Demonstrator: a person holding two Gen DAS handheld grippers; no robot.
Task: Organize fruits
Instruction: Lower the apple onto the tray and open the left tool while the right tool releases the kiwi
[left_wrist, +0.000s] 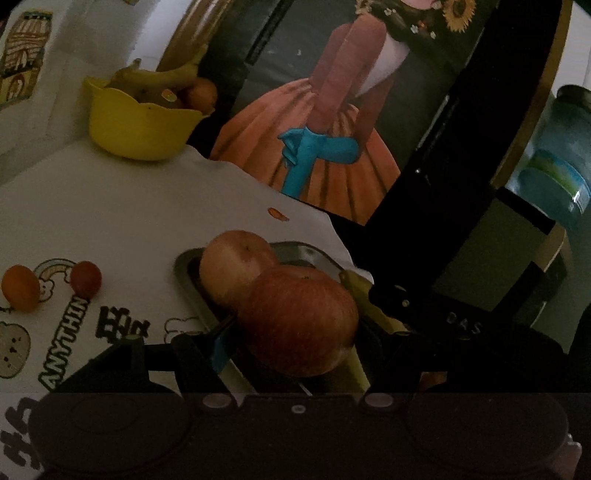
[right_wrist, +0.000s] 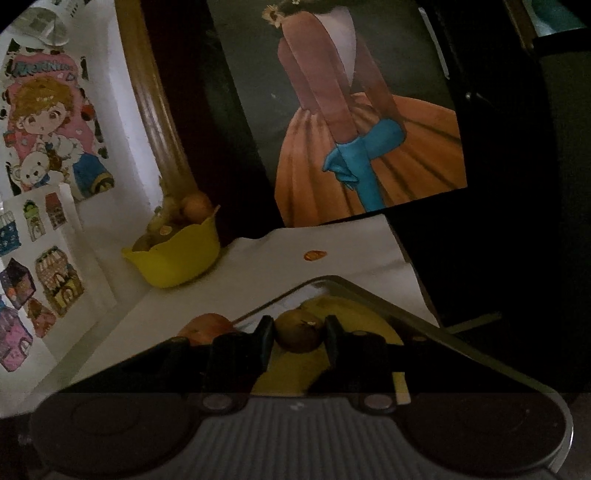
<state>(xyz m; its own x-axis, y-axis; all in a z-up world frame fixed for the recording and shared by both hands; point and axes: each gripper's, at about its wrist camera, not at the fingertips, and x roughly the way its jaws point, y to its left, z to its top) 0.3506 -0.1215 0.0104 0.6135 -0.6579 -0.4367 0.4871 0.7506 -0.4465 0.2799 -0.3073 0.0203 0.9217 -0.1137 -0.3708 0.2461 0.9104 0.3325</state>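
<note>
Banana (right_wrist: 334, 310) in tray (right_wrist: 424, 317), long axis near-far, behind kiwi (right_wrist: 299, 330)

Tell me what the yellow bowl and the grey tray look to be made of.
Yellow bowl: probably plastic or silicone, matte, with even colour, a wavy moulded rim and no glare. Grey tray: likely metal, dull satin finish, with a thin rolled rim catching a faint sheen.

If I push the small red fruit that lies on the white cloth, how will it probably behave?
The small red fruit looks round and smooth, so it would probably roll rather than slide. The white cloth is wrinkled near its edge, which may slow or turn it. It also looks light, and a gentle push could send it against the small orange fruit beside it.
</note>
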